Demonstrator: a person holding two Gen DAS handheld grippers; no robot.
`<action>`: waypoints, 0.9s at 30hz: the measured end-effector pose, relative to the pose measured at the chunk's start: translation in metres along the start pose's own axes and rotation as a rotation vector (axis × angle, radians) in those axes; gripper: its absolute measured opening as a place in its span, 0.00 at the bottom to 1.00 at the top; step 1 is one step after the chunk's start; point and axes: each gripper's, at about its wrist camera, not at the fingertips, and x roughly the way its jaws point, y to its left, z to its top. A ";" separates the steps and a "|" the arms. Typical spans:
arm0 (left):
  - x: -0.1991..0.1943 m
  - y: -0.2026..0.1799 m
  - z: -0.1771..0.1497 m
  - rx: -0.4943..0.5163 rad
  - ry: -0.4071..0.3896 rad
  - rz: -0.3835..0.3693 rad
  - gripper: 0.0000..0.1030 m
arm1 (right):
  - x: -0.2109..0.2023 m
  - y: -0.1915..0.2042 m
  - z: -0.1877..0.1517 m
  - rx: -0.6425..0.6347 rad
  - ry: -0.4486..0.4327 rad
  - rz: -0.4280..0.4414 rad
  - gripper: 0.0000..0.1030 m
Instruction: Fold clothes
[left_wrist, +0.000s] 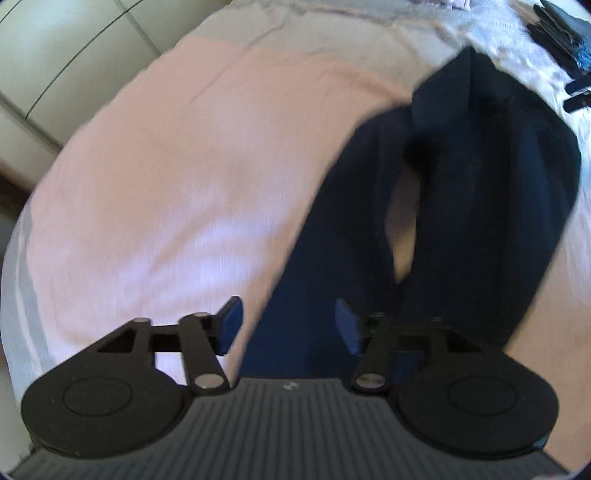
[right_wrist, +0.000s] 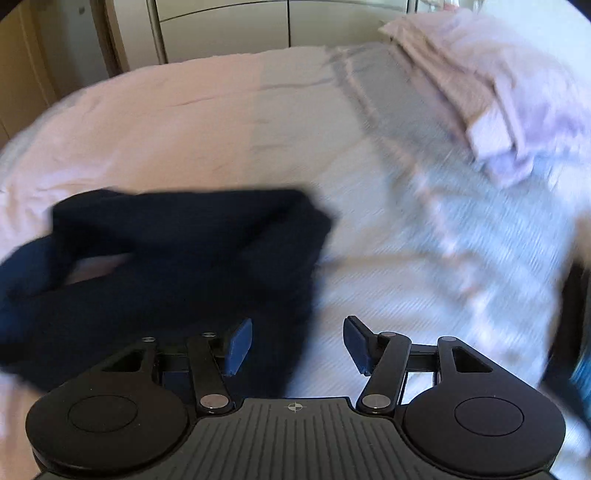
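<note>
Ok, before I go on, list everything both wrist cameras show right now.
dark garment: one, navy, lying crumpled on the bed, looped round a gap where the bedding shows.
bedspread: one, pale pink, covering the bed under the garment.
folded bedding: one pile, light pink, far right of the bed in the right wrist view.
dark items: a small heap, black and blue, top right corner of the left wrist view; too blurred to identify.
cabinet fronts: cream, behind the bed.
left claw: one, black with blue pads, open above the garment.
right claw: one, black with blue pads, open at the garment's edge.
</note>
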 end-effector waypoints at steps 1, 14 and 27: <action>0.000 -0.003 -0.022 0.009 0.012 -0.004 0.55 | -0.004 0.017 -0.013 0.021 0.017 0.018 0.59; 0.055 -0.012 -0.184 0.324 0.030 0.073 0.12 | 0.027 0.176 -0.107 0.267 0.151 0.113 0.62; 0.044 0.170 -0.104 0.094 -0.065 0.184 0.23 | 0.033 0.193 -0.107 0.377 0.123 0.106 0.63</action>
